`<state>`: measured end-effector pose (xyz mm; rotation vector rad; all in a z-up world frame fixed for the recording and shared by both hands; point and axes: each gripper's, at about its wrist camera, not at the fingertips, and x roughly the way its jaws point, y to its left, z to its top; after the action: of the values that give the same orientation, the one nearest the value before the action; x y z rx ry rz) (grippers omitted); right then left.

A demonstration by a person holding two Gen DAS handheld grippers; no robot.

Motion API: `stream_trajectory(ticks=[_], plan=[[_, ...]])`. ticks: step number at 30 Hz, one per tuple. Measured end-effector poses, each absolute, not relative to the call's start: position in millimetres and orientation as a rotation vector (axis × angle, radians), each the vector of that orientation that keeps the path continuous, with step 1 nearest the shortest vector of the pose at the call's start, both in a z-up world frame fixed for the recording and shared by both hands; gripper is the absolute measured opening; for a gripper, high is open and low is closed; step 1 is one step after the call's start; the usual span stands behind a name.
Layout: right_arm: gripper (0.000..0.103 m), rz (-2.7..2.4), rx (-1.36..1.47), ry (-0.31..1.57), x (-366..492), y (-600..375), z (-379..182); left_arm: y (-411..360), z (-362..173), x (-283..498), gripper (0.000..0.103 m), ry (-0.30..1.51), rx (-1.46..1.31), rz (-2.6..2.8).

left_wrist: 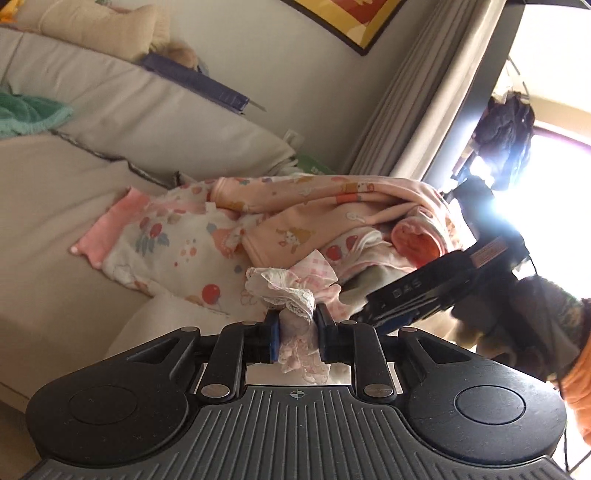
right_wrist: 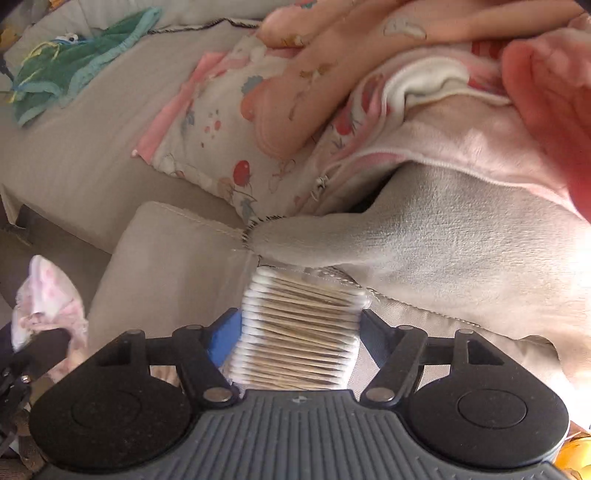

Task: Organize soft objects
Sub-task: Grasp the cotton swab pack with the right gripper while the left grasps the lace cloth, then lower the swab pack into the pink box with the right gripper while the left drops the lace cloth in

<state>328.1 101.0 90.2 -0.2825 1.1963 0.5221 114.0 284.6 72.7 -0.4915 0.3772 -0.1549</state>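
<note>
Beige sofa [left_wrist: 92, 177] seen spread across both views. Heap of pink printed baby clothes [left_wrist: 295, 221] piled on seat, long axis running nine to three o'clock in left wrist view. Green towel [right_wrist: 74, 62] left at ten o'clock in right wrist view. Clear pack of cotton swabs [right_wrist: 299, 332] framed between right gripper [right_wrist: 297, 325] jaws; swabs laid crosswise, stack running twelve to six; grip cannot be told. Small pink lace-trimmed cloth [left_wrist: 295, 295] pinched in narrowed left gripper [left_wrist: 297, 326], crumpled, ends bunched above and below pads.

Beige sofa [left_wrist: 55, 177] under a framed picture [left_wrist: 351, 22], curtain [left_wrist: 424, 110] beside a glaring window [left_wrist: 554, 110]
</note>
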Motion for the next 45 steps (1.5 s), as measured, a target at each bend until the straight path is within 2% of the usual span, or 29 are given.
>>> stream_trajectory(ticks=[10, 17, 27, 36, 45], plan=[[0.07, 0.674, -0.124, 0.877, 229.4, 31.0, 235.8, 219.8, 154.7, 72.0, 0.022, 0.394, -0.325, -0.146], [0.07, 0.582, -0.041, 0.774, 174.5, -77.0, 272.9, 132.5, 171.7, 76.7, 0.022, 0.441, -0.265, -0.307], [0.07, 0.31, 0.007, 0.773, 138.7, -235.7, 246.2, 10.1, 151.2, 121.9, 0.022, 0.61, -0.231, -0.561], [0.07, 0.238, 0.026, 0.865, 156.7, -283.2, 183.2, -70.4, 68.3, 171.4, 0.024, 0.862, -0.162, -0.724], [0.07, 0.299, 0.12, 0.93, 179.9, -270.4, 138.6, -98.6, 40.0, 190.6, 0.027, 0.796, 0.135, -0.602]])
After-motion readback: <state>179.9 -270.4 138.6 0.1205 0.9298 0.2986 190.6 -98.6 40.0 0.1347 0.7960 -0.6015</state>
